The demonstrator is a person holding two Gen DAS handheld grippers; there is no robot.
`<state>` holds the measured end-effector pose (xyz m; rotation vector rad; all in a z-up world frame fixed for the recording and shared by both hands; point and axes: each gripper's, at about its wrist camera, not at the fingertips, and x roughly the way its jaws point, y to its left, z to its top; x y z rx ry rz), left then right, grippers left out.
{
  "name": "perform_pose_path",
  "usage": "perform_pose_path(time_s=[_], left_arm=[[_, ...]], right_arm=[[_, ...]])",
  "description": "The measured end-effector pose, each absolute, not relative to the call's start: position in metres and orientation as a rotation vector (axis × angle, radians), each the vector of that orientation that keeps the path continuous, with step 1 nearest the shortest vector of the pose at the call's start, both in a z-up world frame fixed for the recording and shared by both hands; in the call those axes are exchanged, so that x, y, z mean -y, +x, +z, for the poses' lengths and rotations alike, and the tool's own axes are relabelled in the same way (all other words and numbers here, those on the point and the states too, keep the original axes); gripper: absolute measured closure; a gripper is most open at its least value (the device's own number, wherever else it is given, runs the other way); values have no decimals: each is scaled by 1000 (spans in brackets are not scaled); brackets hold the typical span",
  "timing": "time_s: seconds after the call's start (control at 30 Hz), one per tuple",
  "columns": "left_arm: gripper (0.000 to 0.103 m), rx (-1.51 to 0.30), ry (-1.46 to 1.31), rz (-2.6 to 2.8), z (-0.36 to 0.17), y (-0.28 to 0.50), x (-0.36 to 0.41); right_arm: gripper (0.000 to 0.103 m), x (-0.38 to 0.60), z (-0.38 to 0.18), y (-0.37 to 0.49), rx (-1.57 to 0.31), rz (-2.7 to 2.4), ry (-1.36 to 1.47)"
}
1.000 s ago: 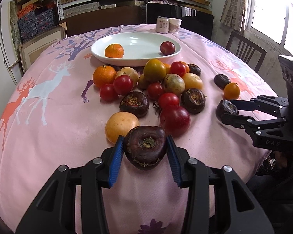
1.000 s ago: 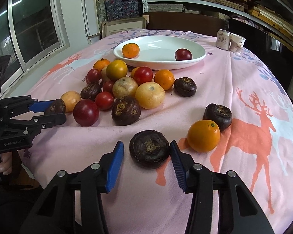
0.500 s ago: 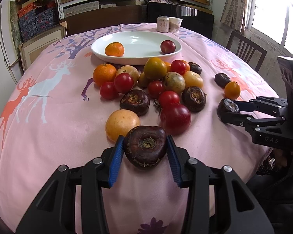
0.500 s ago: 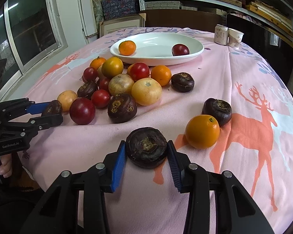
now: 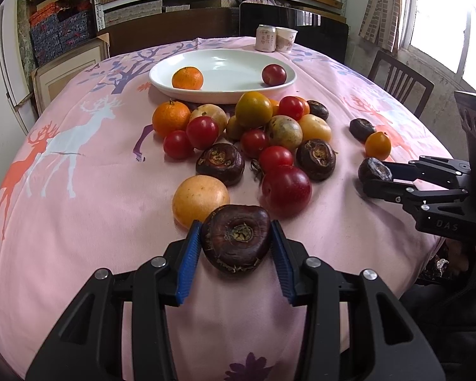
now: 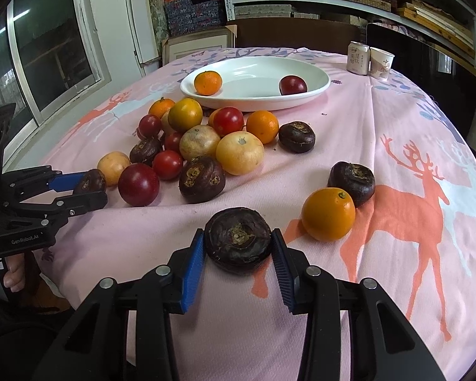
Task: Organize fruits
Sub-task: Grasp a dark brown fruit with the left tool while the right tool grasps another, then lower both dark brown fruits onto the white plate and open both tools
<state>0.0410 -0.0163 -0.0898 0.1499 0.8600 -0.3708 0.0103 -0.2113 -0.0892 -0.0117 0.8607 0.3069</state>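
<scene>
Left wrist view: the left gripper point(image 5: 236, 243) has its blue pads tight on both sides of a dark chestnut point(image 5: 236, 238), close to the near edge of the table point(image 5: 79, 222). Just behind it sit a yellow fruit point(image 5: 200, 201) and a big red plum point(image 5: 286, 189). More fruit lies in a pile in the middle of the pink cloth. A white plate point(image 5: 222, 93) sits at the far side, with an orange point(image 5: 187, 77) and a small plum point(image 5: 274, 74) on it. A can point(image 5: 266, 38) and a paper cup point(image 5: 286, 38) stand at the far edge. At the right edge, the right gripper point(image 5: 373, 176) is closed on a second chestnut point(image 5: 372, 170).

Right wrist view: the right gripper point(image 6: 238, 247) squeezes its chestnut point(image 6: 238, 243) between the pads, near the front edge. Beside it on the right lie a loose orange point(image 6: 328, 214) and another chestnut point(image 6: 352, 179), touching each other. The pile is farther back on the left, and the plate point(image 6: 301, 100) is behind it. At the left edge, the left gripper point(image 6: 90, 187) is shut around its chestnut point(image 6: 90, 181). A hand point(image 6: 11, 273) holds its handle.
</scene>
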Motion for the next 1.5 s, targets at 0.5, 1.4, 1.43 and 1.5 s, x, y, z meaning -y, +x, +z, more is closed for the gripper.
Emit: perform_pose_path(time_s=[0.5, 1.4, 1.43, 1.5], left_arm=[[61, -846, 143, -369, -82, 40, 14], [61, -720, 98, -382, 10, 154, 32], [61, -725, 81, -385, 14, 169, 34], [61, -729, 58, -377, 18, 200, 37]], right_arm=[[61, 216, -76, 7, -832, 326, 17], [61, 266, 21, 80, -628, 227, 59], [61, 266, 23, 91, -627, 223, 59], [61, 264, 25, 116, -628, 218, 56]])
